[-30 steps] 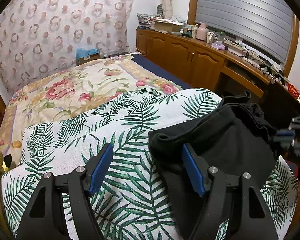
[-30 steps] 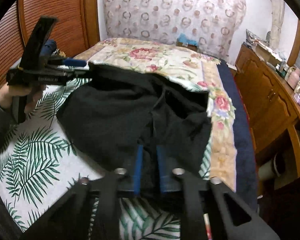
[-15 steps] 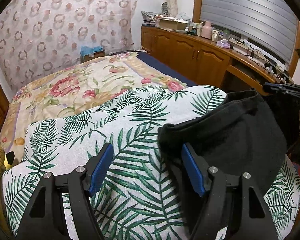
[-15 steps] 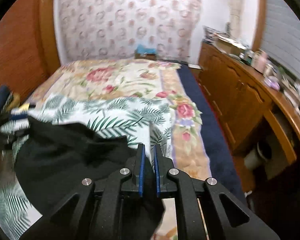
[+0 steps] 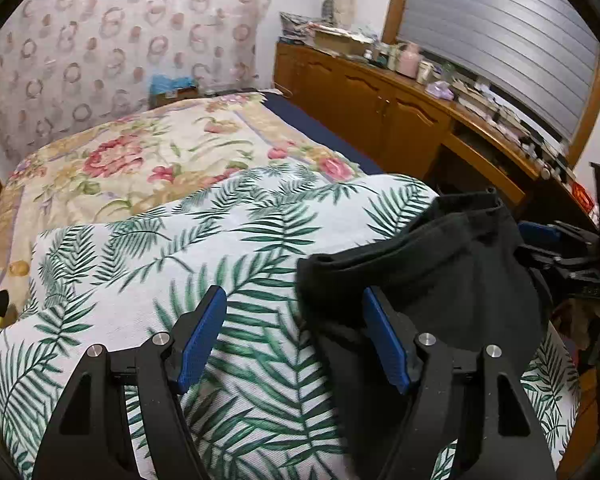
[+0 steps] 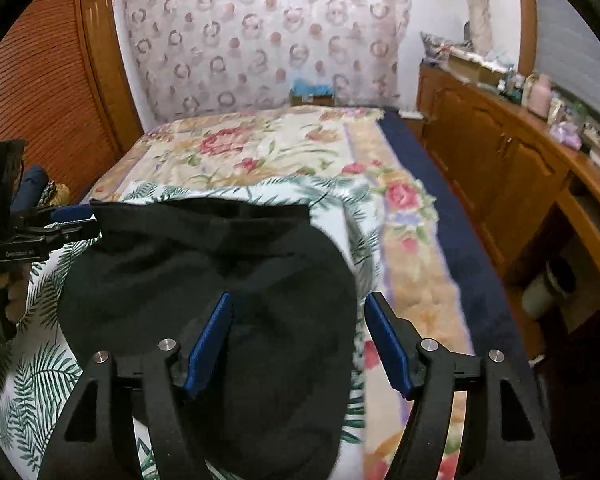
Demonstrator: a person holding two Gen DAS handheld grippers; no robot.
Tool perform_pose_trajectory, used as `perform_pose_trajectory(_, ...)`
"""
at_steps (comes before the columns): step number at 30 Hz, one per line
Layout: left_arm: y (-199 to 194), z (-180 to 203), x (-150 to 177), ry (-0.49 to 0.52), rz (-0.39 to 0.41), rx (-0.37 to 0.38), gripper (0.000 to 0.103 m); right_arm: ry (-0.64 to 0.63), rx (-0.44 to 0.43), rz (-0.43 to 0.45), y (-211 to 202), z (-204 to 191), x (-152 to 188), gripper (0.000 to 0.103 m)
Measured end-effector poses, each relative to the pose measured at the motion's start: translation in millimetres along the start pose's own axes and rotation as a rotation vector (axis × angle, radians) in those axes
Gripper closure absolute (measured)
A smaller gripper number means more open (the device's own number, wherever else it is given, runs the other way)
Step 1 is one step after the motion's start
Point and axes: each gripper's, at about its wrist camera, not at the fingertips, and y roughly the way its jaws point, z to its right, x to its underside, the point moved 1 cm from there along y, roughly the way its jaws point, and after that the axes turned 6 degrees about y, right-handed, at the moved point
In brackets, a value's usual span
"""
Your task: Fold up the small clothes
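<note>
Both hand-held grippers gape wide over black garment (image 6: pixel 204 280) on bed (image 6: pixel 260 148)

Released by left hand-held gripper (image 5: pixel 292 340) and right hand-held gripper (image 6: pixel 300 340), the loose fold risks springing apart or slipping toward the bed's edge.

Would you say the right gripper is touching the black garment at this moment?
Cannot tell. In the right wrist view the right gripper is open over the black garment, but no gap or contact shows plainly.

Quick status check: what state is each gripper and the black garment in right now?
left hand-held gripper: open, holding nothing.
right hand-held gripper: open, over the garment.
black garment: bunched, lying on the leaf-print sheet, not gripped.
</note>
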Motion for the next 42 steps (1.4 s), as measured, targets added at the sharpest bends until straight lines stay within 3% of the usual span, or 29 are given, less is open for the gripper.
perform_pose_trajectory(8, 32, 2, -11, -0.007, -0.091, 0.052, 0.032, 0.05, -0.061, -0.062, 33, 19, -15, 0.029)
perform_pose_trajectory(16, 42, 5, -11, -0.037, -0.106, 0.106, 0.034, 0.035, -0.12, -0.076, 42, 21, -17, 0.029)
perform_pose_trajectory(18, 42, 4, -12, -0.042, -0.102, 0.119, 0.04, 0.024, -0.121, -0.074, 41, 16, -14, 0.029)
perform_pose_trajectory(25, 43, 8, -15, -0.057, -0.105, 0.193, 0.078, 0.0, -0.137, -0.074, 42, 14, -9, 0.045)
perform_pose_trajectory(28, 38, 8, -14, -0.057, -0.091, 0.196, 0.086, 0.007, -0.143, -0.071, 40, 16, -9, 0.058)
perform_pose_trajectory(32, 16, 12, -14, -0.062, -0.034, 0.202, 0.088, -0.013, -0.141, -0.038, 32, 13, -6, 0.079)
perform_pose_trajectory(42, -67, 24, -20, -0.043, 0.157, 0.198, 0.089, -0.089, -0.116, 0.155, -24, -7, -4, 0.083)
